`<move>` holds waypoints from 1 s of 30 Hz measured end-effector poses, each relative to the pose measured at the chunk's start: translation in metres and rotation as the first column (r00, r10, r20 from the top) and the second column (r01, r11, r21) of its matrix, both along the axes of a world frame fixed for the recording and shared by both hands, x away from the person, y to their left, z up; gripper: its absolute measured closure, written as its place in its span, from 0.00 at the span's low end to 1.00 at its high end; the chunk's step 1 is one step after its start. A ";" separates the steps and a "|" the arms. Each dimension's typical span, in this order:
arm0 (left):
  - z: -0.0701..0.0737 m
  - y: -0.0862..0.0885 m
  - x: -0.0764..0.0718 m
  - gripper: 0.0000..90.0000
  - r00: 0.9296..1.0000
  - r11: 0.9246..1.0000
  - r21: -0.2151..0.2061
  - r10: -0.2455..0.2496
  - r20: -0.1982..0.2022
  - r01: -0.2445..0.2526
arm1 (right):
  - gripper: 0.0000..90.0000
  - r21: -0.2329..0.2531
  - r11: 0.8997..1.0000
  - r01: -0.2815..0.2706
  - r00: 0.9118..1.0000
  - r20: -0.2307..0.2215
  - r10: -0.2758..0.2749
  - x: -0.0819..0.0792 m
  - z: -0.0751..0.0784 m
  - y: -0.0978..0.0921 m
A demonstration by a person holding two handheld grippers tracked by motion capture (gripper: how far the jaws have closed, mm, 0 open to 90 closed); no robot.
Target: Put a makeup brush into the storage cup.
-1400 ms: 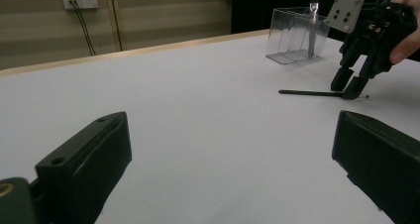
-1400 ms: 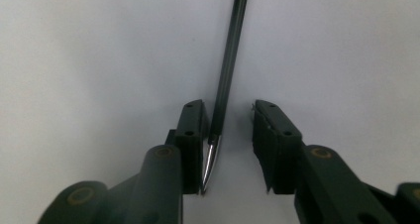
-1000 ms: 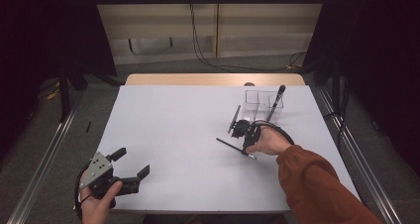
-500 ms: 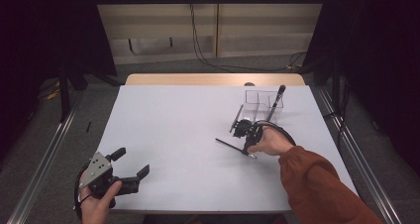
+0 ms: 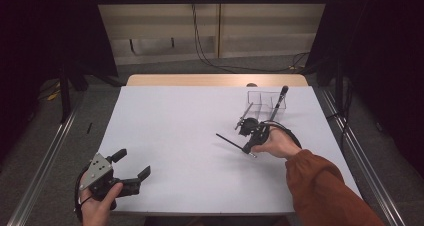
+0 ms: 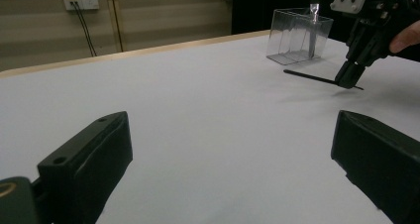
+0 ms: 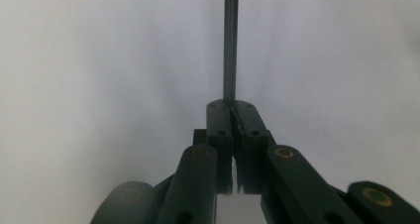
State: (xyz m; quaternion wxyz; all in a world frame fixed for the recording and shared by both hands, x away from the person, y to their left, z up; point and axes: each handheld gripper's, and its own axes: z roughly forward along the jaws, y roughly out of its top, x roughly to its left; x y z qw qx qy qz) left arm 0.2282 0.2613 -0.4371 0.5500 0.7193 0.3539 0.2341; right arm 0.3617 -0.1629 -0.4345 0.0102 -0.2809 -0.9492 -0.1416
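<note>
A thin black stick (image 5: pixel 231 141) lies low over the white table (image 5: pixel 180 136), right of centre. My right gripper (image 5: pixel 246 147) is shut on its near end. In the right gripper view the stick (image 7: pixel 230 45) runs straight out from the closed right gripper (image 7: pixel 230 105). The left gripper view shows the same stick (image 6: pixel 309 77) pinched by the right gripper (image 6: pixel 349 79). My left gripper (image 5: pixel 134 162) rests in a hand at the table's front left corner, open with nothing in it. Its left gripper (image 6: pixel 223 149) jaws stand wide apart over bare table.
A clear plastic organiser (image 5: pixel 260 100) stands behind the right gripper near the table's far right, with a dark-handled brush (image 5: pixel 279 100) upright in it. The left gripper view shows the organiser (image 6: pixel 297 38) and brush (image 6: pixel 313 16). Metal rails run along both table sides.
The right gripper and its stick have shifted very slightly away from me. The left gripper has stayed put.
</note>
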 end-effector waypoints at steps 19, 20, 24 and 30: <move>0.001 0.001 0.000 0.03 1.000 1.000 -0.004 -0.003 0.007 0.003 | 0.97 0.357 0.932 0.053 0.984 0.142 -0.110 -0.017 0.013 -0.031; 0.001 0.001 0.000 0.03 1.000 1.000 -0.002 -0.006 0.010 0.006 | 0.97 0.369 0.928 0.058 0.983 0.143 -0.118 -0.017 0.013 -0.032; 0.001 0.001 0.000 0.03 1.000 1.000 -0.009 -0.005 0.008 0.005 | 0.97 0.425 0.902 0.073 0.975 0.162 -0.155 -0.017 0.012 -0.037; 0.002 0.002 -0.001 0.03 1.000 1.000 -0.014 -0.010 0.012 0.010 | 0.97 0.524 0.849 0.060 0.957 0.210 -0.198 -0.023 0.011 -0.043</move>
